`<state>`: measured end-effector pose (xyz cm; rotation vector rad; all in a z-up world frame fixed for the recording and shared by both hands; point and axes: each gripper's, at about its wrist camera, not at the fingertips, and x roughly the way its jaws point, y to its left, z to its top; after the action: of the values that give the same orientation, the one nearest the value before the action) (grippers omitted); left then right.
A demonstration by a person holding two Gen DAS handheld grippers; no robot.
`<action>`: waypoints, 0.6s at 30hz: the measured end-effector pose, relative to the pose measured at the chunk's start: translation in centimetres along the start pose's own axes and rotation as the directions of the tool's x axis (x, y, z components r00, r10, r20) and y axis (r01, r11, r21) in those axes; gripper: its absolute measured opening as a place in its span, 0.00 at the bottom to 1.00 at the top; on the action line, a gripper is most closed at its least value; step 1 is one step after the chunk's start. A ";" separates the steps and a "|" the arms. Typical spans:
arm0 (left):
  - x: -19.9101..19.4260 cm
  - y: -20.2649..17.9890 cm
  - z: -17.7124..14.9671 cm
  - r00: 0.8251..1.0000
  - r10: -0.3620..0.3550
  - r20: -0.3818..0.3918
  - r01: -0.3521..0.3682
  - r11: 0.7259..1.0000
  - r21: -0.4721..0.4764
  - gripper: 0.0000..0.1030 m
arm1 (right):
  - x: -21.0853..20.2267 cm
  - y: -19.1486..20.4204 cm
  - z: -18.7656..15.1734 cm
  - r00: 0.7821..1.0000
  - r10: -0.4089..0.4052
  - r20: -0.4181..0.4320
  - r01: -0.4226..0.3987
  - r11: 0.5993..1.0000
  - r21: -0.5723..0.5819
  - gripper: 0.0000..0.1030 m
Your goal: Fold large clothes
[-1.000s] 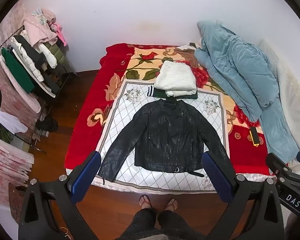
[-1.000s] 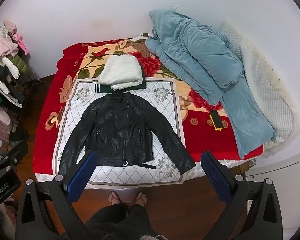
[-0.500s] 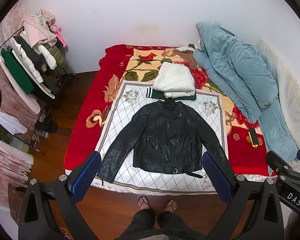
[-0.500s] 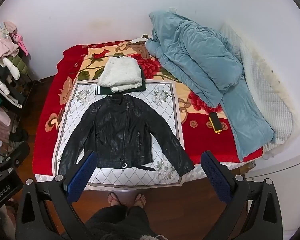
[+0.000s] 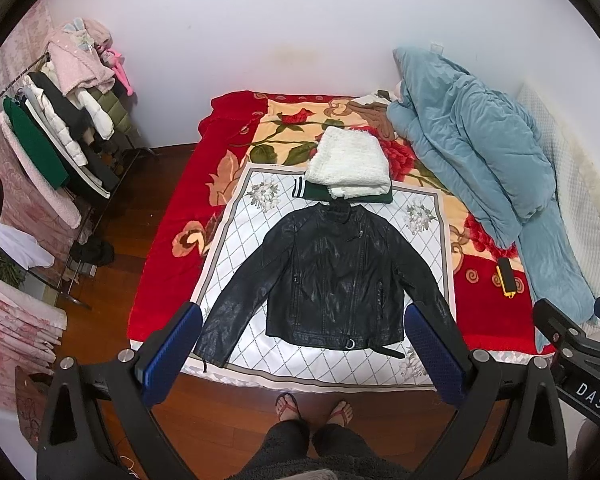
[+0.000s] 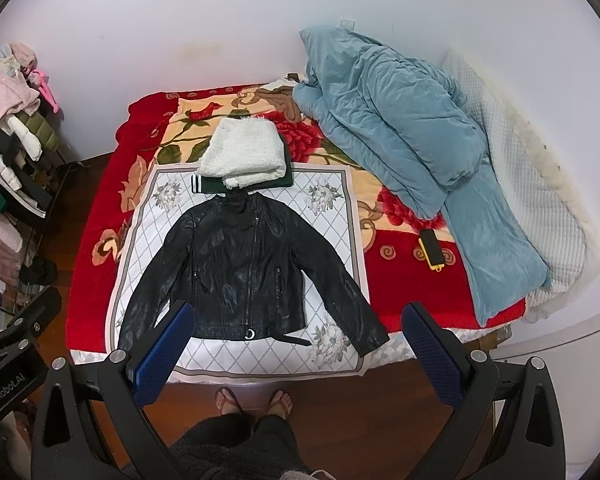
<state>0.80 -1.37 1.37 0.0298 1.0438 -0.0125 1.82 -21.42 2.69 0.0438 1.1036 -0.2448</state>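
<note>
A black leather jacket (image 5: 332,276) (image 6: 244,268) lies flat and face up on a white diamond-patterned cloth (image 5: 240,232) (image 6: 332,224) on the bed, both sleeves spread outward. Beyond its collar sits a stack of folded clothes, a white knit (image 5: 348,164) (image 6: 244,156) on top of a green garment. High above the bed's near edge, my left gripper (image 5: 300,348) is open and holds nothing. My right gripper (image 6: 296,348) is also open and empty at the same height. Each gripper's body shows at the edge of the other's view.
A crumpled blue quilt (image 5: 480,152) (image 6: 404,132) covers the bed's right side, with a yellow-and-black phone (image 5: 505,278) (image 6: 431,249) beside it. A loaded clothes rack (image 5: 60,136) stands on the left. The person's sandalled feet (image 5: 312,408) rest on the wooden floor at the bed's foot.
Both views have drifted slightly back and up, so the bed and jacket sit a little farther away. The jacket has not moved and both grippers stayed open.
</note>
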 end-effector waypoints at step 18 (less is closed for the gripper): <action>-0.3 -0.3 0.6 1.000 0.000 0.007 0.000 1.000 -0.002 1.00 | -1.0 0.7 2.2 1.000 -0.001 0.013 0.001 1.000 -0.005 1.00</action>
<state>1.18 -1.69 1.91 0.0278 1.0370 -0.0116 3.49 -20.86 4.52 0.0370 1.0913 -0.2432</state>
